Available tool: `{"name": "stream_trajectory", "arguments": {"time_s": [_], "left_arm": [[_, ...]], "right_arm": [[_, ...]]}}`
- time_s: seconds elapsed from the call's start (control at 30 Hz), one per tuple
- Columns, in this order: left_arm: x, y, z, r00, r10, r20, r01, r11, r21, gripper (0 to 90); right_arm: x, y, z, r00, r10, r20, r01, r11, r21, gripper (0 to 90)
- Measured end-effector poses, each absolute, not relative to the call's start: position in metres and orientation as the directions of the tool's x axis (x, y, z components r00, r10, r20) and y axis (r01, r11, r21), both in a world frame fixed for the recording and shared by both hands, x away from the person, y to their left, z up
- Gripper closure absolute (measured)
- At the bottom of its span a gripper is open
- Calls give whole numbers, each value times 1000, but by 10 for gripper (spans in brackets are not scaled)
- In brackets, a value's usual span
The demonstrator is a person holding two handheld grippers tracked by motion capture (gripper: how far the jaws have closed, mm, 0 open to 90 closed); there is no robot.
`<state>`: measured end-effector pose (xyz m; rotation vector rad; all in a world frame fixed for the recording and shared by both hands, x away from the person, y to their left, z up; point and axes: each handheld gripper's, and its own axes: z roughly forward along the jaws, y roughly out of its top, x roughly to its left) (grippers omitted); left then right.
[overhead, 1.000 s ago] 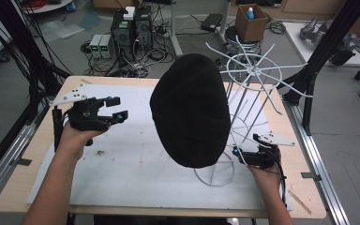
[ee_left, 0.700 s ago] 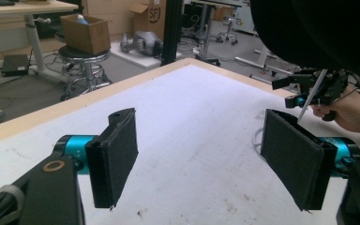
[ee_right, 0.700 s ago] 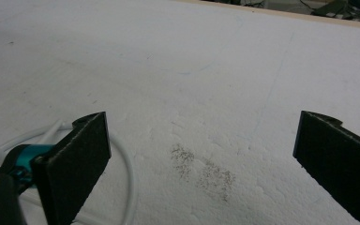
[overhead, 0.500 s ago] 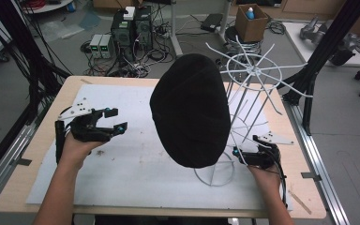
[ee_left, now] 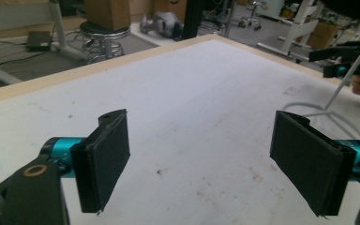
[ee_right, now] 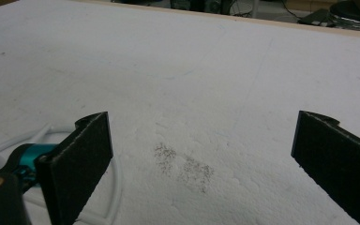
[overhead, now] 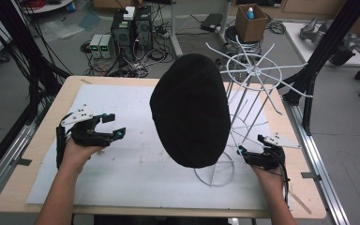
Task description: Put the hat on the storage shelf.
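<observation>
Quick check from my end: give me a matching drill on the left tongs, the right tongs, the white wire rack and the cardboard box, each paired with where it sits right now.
Things:
1. left tongs
2. right tongs
3. white wire rack
4. cardboard box

Places or states:
A. on a stool on the floor beyond the table
B. open, above the white sheet on the table's left side
C. standing on the table's right side, ring base on the sheet
D. open, low beside the rack's ring base

Pairs: 1-B, 2-D, 3-C, 4-A
</observation>
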<state>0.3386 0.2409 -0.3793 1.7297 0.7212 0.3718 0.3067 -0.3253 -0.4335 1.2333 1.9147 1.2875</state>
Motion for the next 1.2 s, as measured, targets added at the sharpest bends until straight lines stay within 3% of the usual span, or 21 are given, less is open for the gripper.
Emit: {"name": "stream_trajectory", "arguments": {"time_s": [1.2], "left_arm": [[339,249,-394,733,665,-143,318,-149,936,176]], "right_arm": [[322,-310,-442,-484,872,65,429,172,887,46]]}}
